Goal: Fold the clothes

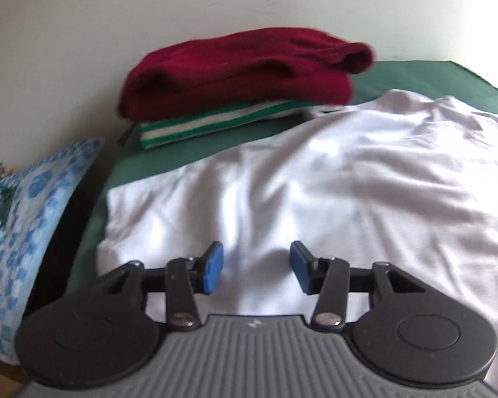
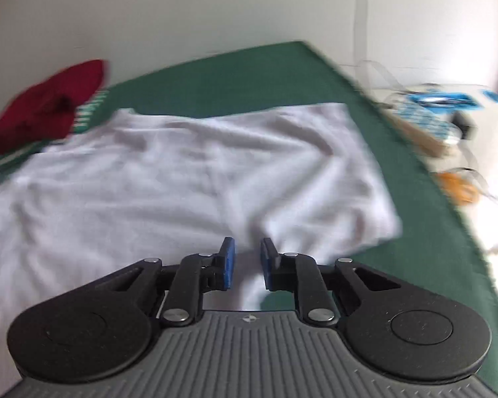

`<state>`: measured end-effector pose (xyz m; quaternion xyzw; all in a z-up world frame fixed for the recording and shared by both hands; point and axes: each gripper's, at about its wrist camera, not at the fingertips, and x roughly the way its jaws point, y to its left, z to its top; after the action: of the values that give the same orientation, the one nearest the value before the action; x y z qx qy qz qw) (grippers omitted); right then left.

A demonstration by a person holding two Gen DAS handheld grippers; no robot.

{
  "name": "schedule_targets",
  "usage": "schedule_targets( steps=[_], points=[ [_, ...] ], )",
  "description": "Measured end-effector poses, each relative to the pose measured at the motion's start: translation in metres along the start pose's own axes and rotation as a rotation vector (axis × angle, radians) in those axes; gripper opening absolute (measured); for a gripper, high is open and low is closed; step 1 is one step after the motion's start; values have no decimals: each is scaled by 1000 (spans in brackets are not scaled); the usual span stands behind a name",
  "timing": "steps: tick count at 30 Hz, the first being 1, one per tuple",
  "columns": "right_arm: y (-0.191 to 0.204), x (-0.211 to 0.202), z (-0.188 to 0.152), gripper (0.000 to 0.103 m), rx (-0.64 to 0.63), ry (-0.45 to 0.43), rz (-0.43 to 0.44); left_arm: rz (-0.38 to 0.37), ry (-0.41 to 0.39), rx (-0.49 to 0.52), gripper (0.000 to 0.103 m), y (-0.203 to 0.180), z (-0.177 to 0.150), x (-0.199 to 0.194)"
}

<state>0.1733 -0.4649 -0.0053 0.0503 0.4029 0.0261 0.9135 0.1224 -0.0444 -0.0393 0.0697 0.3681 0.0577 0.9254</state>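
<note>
White shirt (image 1: 332,179) is spread on the green table (image 2: 235,73), half folded I think. My left gripper (image 1: 252,267) is open wide above it, right gripper (image 2: 247,262) narrow and empty. Next: pinch an edge each.

Bare green cloth (image 2: 222,76) behind, folded stack (image 1: 242,89) at left corner.

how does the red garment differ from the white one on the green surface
The red garment is folded into a thick bundle; the white garment lies spread out and wrinkled. The red one sits on top of a green-and-white striped garment; the white one lies directly on the green surface. Neither is held by a gripper.
</note>
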Motion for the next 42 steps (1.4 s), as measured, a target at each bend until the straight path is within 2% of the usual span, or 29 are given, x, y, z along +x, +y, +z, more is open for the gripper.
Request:
schedule_targets(
  steps=[1,2,3,6,7,10,11,14,15,17,19,21,22,23,24,25,26,28,30,31,33,37,40,42],
  points=[
    [-6,-5,-2,14,5,-5,-45,19,8,-9,54,5,0,2],
    [-12,-10,-3,22,11,-11,-89,14,14,-21,52,10,0,-1],
    [-10,-20,-7,24,30,-16,-20,9,20,-33,47,14,0,-4],
    [1,-48,-22,26,60,-12,175,-41,6,-59,48,16,-3,-24],
    [8,-52,-30,26,43,4,190,-50,-4,-56,51,13,-7,-32],
    [11,-50,-54,26,27,43,167,-75,-7,-37,56,-3,-22,-53],
    [5,-50,-61,21,42,30,157,-78,0,-25,56,-10,-26,-59],
    [-6,-59,-72,21,87,-19,144,-85,22,12,58,-31,-35,-78],
    [-6,-60,-75,27,86,-25,154,-90,25,14,62,-37,-37,-86],
    [-6,-64,-80,46,92,-47,208,-112,32,1,71,-51,-38,-101],
    [-4,-65,-84,75,83,-52,262,-143,33,-9,75,-67,-35,-115],
    [1,-67,-87,88,60,-42,300,-169,26,0,76,-86,-24,-125],
    [3,-68,-89,89,48,-39,317,-172,16,20,75,-98,-14,-129],
    [5,-69,-89,87,14,-30,327,-175,6,41,75,-110,-4,-134],
    [3,-72,-89,65,-8,-35,328,-179,-19,61,75,-122,6,-140],
    [-2,-73,-88,32,-14,-38,325,-184,-43,81,76,-133,17,-145],
    [-10,-73,-87,24,-2,-30,311,-202,-52,87,77,-144,26,-148],
    [-40,-73,-86,34,78,-18,308,-247,-71,109,87,-168,41,-151],
    [-72,-75,-85,36,180,-11,341,-302,-92,144,96,-194,52,-151],
    [-88,-76,-85,38,230,-9,347,-313,-105,181,97,-208,57,-150],
    [-106,-74,-81,39,284,-6,317,-337,-108,248,95,-231,74,-141],
    [-130,-61,-65,43,372,-10,283,-418,-11,345,74,-262,133,-110],
    [-136,-42,-47,46,392,-20,270,-424,29,457,78,-288,174,-90],
    [-137,-29,-36,46,425,-31,256,-437,42,499,82,-303,188,-78]
  ],
)
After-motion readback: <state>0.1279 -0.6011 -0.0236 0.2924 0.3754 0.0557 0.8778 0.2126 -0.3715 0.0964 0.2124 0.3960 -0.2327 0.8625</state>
